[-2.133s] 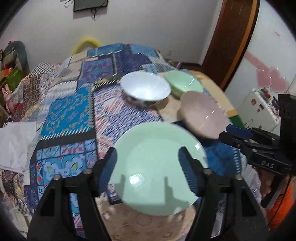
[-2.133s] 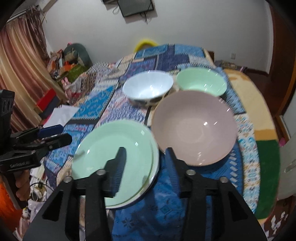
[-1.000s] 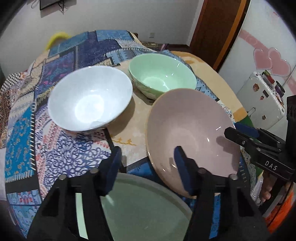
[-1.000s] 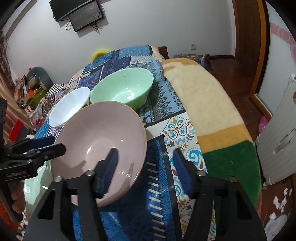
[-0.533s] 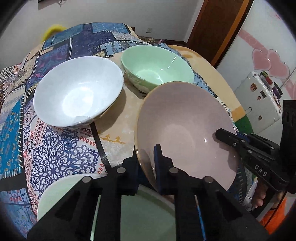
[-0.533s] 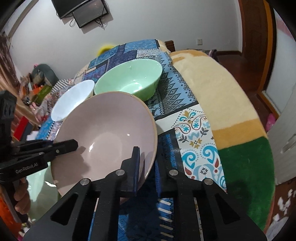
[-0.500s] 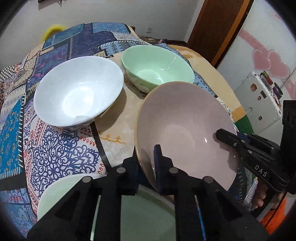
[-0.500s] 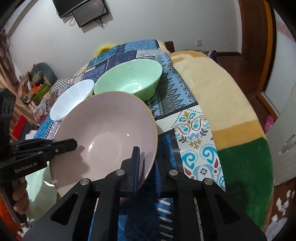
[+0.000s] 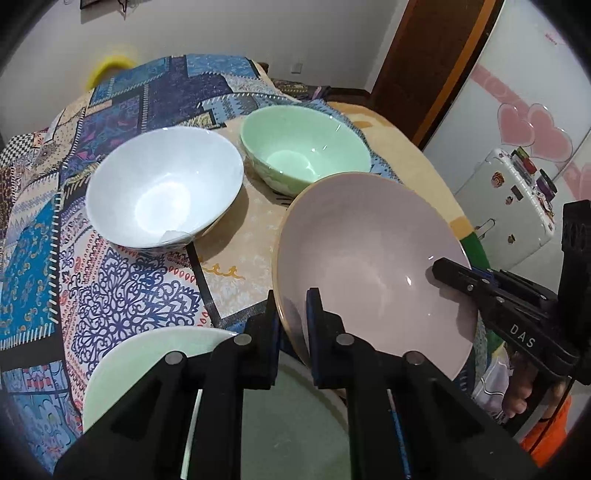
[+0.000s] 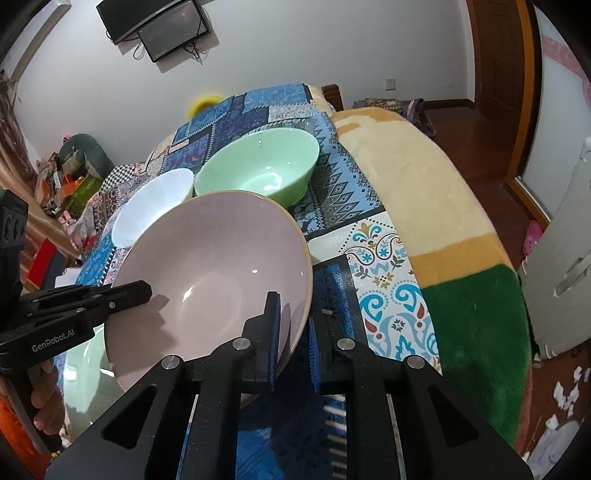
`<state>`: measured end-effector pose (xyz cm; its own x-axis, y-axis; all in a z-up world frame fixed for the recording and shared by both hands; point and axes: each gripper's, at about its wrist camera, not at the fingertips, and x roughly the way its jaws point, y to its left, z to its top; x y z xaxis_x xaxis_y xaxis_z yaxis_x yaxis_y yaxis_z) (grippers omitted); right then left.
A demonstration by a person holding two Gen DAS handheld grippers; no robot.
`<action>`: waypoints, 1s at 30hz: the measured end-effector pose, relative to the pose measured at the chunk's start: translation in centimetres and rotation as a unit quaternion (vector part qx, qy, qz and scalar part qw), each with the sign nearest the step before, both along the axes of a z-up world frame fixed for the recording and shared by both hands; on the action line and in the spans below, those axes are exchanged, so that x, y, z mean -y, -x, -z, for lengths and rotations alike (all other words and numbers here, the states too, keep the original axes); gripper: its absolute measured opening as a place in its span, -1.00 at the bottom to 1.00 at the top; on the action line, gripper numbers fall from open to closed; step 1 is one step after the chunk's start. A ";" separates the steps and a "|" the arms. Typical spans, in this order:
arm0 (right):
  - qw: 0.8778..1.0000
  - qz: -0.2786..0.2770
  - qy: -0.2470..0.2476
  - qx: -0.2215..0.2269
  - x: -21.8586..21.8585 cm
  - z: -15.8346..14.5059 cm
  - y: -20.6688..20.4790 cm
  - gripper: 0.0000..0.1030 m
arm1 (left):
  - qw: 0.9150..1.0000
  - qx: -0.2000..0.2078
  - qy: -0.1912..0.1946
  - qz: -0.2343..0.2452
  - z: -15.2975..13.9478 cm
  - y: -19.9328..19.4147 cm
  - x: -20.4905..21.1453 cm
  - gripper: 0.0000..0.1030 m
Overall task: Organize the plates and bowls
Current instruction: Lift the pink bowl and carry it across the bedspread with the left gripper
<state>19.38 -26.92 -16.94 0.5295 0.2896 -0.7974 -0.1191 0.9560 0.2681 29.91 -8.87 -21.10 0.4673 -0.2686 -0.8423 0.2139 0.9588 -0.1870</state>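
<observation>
On the patterned bedspread (image 9: 122, 291), pink bowl (image 9: 369, 258) tilted, gripped from two sides: left gripper (image 9: 293, 314) pinched tight on its near-left rim, right gripper (image 10: 293, 325) clamped on the opposite rim. Left wrist view shows white bowl (image 9: 162, 188) whole, with pale green bowl (image 9: 306, 147) just beside it, both beyond the pink bowl; also a green plate (image 9: 155, 362) low in frame, partly under the gripper body. Right wrist view: pink bowl blocks most of white bowl; green plate only a sliver at lower left. This view alone gives the wall-mounted screen (image 10: 162, 26), the fleece blanket (image 10: 424, 192) in cream, tan and green, and a hand (image 10: 44, 398) on the left gripper's handle.
</observation>
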 end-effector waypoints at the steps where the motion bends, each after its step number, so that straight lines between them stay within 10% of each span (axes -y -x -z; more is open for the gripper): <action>1: 1.000 0.000 0.001 0.001 -0.1 -0.2 0.0 -0.76 | 1.000 0.002 0.002 0.000 -0.3 0.2 -0.1 -0.77; 30: 0.997 -0.049 0.000 0.056 -8.1 -4.8 3.6 -0.75 | 0.997 0.062 0.000 -0.047 -6.8 9.5 -8.1 -0.77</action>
